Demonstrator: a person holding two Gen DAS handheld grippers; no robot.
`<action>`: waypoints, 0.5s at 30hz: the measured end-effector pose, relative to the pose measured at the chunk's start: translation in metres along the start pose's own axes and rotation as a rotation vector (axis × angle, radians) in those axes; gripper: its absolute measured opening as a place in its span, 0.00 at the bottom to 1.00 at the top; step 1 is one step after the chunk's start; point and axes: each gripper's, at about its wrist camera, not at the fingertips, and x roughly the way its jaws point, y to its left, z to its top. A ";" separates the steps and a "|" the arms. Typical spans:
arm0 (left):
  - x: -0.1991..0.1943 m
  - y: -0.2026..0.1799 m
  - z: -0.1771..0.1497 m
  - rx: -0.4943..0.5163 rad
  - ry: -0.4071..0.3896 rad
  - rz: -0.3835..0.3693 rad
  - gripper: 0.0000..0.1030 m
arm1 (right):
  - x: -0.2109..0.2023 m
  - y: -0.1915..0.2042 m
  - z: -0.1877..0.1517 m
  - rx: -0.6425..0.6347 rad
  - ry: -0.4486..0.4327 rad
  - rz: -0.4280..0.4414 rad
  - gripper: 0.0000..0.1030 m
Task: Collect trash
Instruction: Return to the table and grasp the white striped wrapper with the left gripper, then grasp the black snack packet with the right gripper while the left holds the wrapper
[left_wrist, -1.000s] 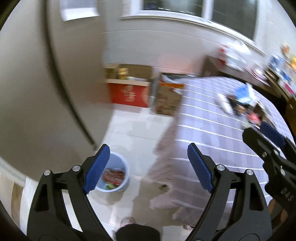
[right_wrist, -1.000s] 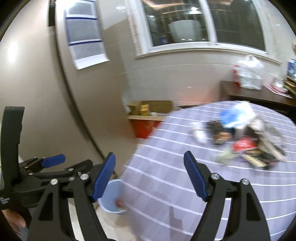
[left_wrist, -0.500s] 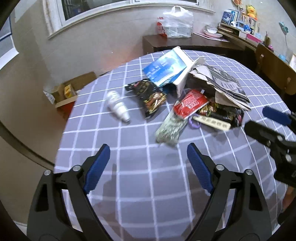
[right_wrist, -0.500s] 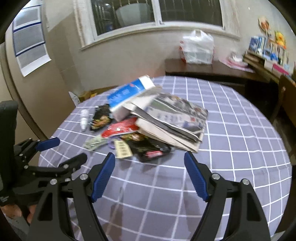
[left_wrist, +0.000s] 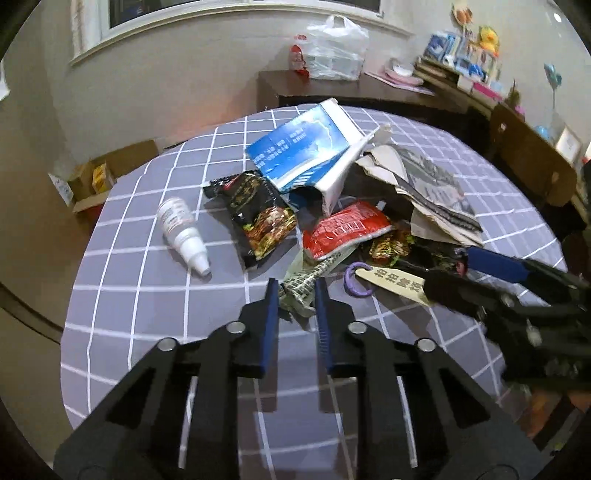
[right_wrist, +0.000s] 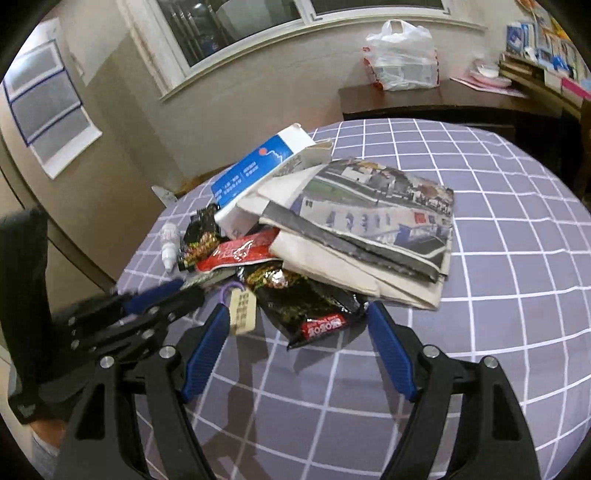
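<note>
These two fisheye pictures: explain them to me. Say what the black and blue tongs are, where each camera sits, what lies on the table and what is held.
A person holds a hand-operated gripper in each hand; a camera on each looks along its jaws. In the left view, the left gripper has closed on a crumpled green-patterned wrapper. In the right view, the right gripper is open around a black snack packet, holding nothing. On the checked tablecloth lies a trash pile: newspaper, blue-and-white box, red packet, small white bottle.

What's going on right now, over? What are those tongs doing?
Left tongs pinched on the green patterned wrapper at the pile's edge. Right tongs open, straddling the black snack bag. Tag with purple ring beside it.
</note>
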 end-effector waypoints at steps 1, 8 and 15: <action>-0.001 0.002 -0.001 -0.010 -0.001 0.000 0.18 | 0.000 -0.002 0.001 0.023 -0.006 0.011 0.73; -0.020 0.011 -0.019 -0.064 -0.002 -0.008 0.16 | 0.006 0.006 0.005 -0.009 -0.002 -0.059 0.42; -0.045 0.028 -0.033 -0.126 -0.007 0.008 0.16 | -0.003 0.017 -0.006 -0.087 -0.031 -0.100 0.26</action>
